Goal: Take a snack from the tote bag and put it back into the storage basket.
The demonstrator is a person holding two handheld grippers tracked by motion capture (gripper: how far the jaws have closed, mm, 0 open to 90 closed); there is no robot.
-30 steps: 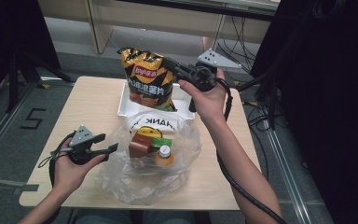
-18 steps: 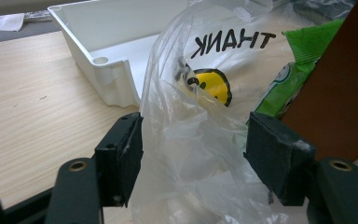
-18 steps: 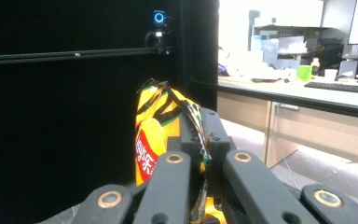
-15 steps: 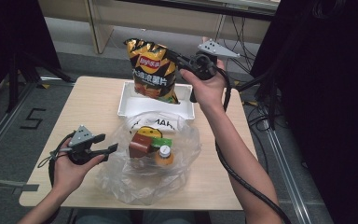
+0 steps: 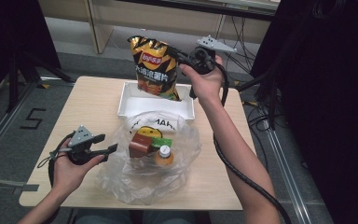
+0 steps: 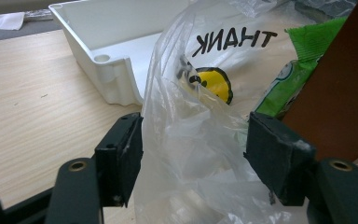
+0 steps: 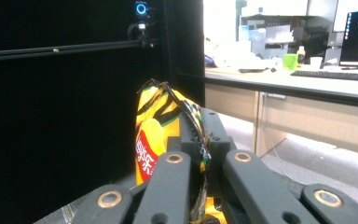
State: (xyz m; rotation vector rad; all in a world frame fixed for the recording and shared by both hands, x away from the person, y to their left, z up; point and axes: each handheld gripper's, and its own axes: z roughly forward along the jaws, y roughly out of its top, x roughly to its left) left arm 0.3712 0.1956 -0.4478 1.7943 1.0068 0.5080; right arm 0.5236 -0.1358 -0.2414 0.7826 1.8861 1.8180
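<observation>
My right gripper point(image 5: 178, 55) is shut on the top edge of a yellow and black chip bag point(image 5: 154, 70), which hangs in the air above the white tray point(image 5: 129, 100). In the right gripper view the jaws point(image 7: 200, 135) pinch the crinkled seam of the chip bag point(image 7: 151, 140). My left gripper point(image 5: 109, 149) rests at the left edge of the clear plastic bag point(image 5: 186, 149). Its jaws point(image 6: 193, 154) stand apart with loose film of the plastic bag point(image 6: 186, 186) between them, and the pads do not press it.
Inside the plastic bag lie a brown box point(image 5: 140, 144), a green packet point(image 5: 161, 141) and a small bottle point(image 5: 164, 156). The tray's wall point(image 6: 98, 28) is just beyond the bag. Bare tabletop point(image 5: 88, 107) lies to the left. Cables trail off the right side.
The right gripper has carried the chip bag a little farther from the person, toward the table's far edge. The left gripper has stayed at the plastic bag.
</observation>
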